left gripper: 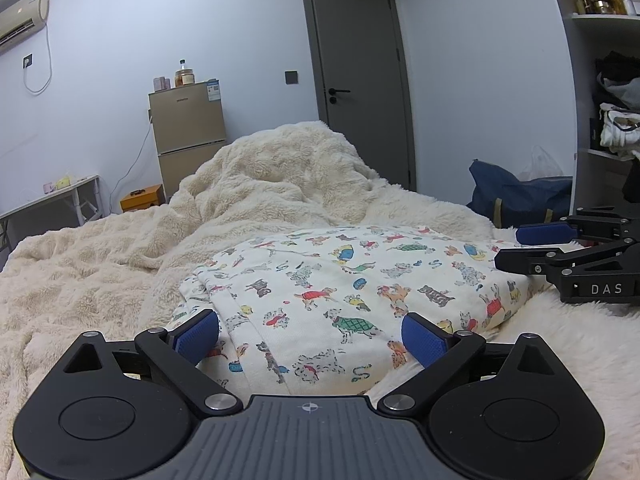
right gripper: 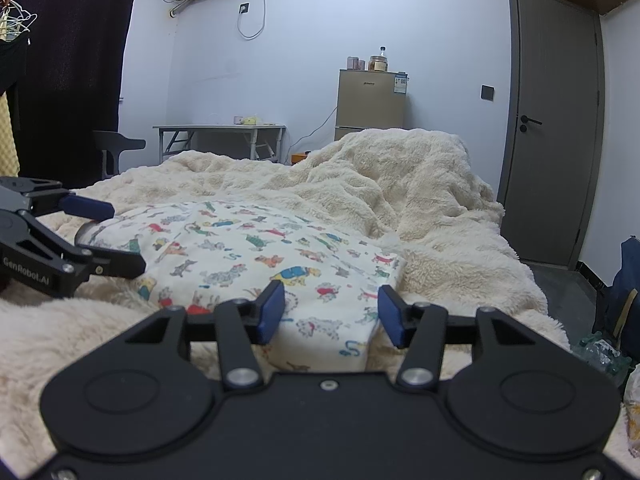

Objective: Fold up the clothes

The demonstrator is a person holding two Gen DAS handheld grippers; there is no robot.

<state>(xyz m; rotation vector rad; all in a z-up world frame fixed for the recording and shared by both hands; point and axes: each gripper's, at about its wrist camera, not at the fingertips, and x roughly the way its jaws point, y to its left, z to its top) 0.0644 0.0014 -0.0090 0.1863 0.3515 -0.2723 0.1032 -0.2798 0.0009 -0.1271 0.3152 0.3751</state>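
The left gripper [left gripper: 310,336] and right gripper [right gripper: 330,312] have wide jaws, empty, each over the folded garment [left gripper: 352,292] on the blanket [left gripper: 100,260].

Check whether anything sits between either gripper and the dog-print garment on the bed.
Nothing visible does. The left gripper is open right at the near edge of the dog-print garment, and the right gripper is open at its other corner. Only the cream fleece blanket lies underneath.
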